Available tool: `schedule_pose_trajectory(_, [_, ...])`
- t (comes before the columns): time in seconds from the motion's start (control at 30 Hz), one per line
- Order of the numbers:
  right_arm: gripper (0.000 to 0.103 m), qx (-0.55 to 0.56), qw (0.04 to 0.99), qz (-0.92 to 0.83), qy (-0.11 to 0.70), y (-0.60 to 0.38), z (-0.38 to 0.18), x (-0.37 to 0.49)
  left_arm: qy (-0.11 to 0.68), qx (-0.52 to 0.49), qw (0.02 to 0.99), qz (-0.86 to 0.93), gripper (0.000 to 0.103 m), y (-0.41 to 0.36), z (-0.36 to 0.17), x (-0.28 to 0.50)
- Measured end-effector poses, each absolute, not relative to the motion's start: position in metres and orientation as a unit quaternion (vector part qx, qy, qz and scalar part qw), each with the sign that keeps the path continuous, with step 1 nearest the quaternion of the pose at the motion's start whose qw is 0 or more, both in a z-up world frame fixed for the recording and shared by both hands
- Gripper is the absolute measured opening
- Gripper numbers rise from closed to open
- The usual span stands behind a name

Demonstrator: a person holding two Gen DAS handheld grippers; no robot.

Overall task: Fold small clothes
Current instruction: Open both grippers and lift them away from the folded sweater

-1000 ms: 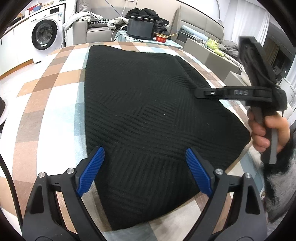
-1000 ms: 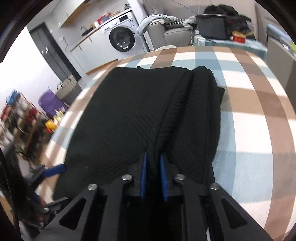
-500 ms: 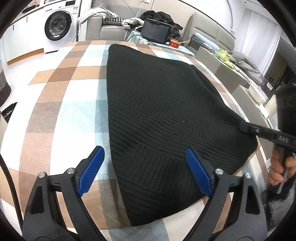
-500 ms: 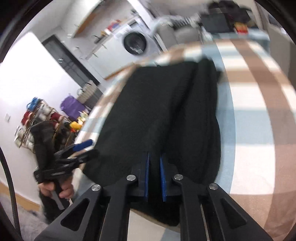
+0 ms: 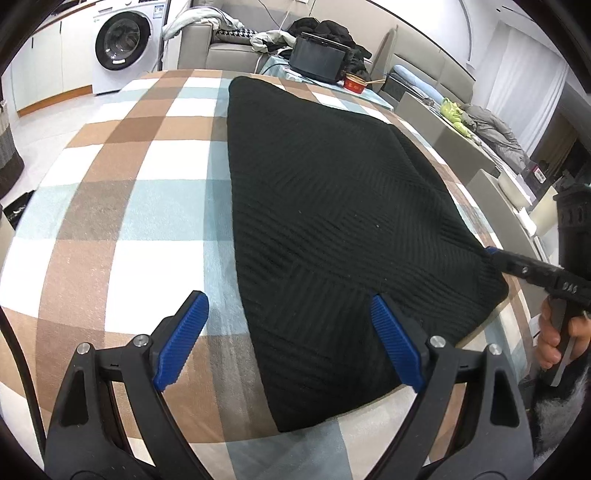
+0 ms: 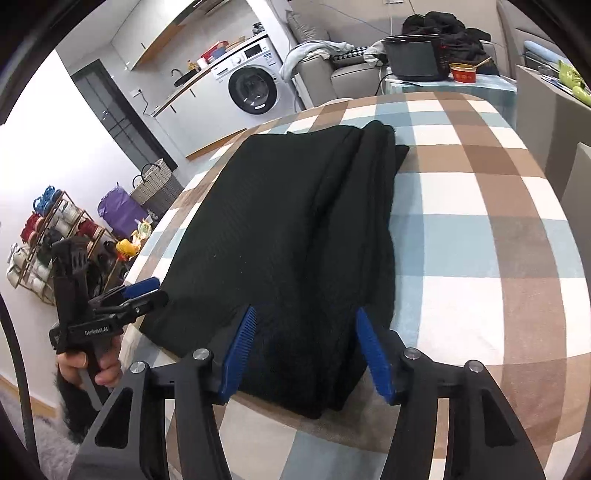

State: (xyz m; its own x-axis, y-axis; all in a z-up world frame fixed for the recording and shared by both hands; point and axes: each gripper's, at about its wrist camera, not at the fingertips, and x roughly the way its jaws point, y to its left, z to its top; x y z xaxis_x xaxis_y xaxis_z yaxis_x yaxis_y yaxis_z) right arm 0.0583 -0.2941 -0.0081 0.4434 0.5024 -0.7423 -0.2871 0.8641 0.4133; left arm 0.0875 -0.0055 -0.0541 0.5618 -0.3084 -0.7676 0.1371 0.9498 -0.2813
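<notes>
A black knit garment (image 5: 332,206) lies folded on the checked tablecloth (image 5: 147,206); in the right wrist view the garment (image 6: 273,229) shows a doubled fold along its right side. My left gripper (image 5: 288,314) hovers open over the garment's near left edge, one fingertip above bare cloth, nothing gripped. My right gripper (image 6: 306,317) is at the garment's near end. Its jaws are opening with the folded edge between them, and the pads stand clear of the fabric. The right gripper (image 5: 495,256) also shows at the garment's right corner, and the left gripper (image 6: 142,286) beside its left corner.
The near table edge (image 6: 332,435) is right under the right gripper. Behind the table stand a washing machine (image 5: 122,40), a sofa with heaped clothes (image 5: 236,33), and a black appliance (image 5: 319,59) with a red bowl (image 5: 356,81). A shoe rack (image 6: 44,236) and basket (image 6: 157,186) stand on the floor.
The right gripper's jaws, pinched on the black fold before, have parted and let it go. It drew back toward the near table edge. The left gripper stayed open and drifted slightly left.
</notes>
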Motion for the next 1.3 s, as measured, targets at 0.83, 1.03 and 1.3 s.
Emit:
schedule_pose_trajectory(0.83, [0.039, 0.092, 0.855, 0.17, 0.481, -0.258, -0.029, 0.122, 0.442, -0.085, 0.883, -0.133, 0.033, -0.019, -0.057, 0.179])
schedule_pose_trajectory(1.03, [0.054, 0.09, 0.864, 0.17, 0.466, -0.267, -0.024, 0.113, 0.434, -0.092, 0.89, -0.108, 0.042, -0.008, -0.056, 0.174])
schedule_pose_trajectory(1.3, [0.087, 0.106, 0.894, 0.158, 0.405, -0.291, 0.001, 0.092, 0.386, -0.056, 0.918, -0.073, 0.078, -0.001, -0.034, 0.144])
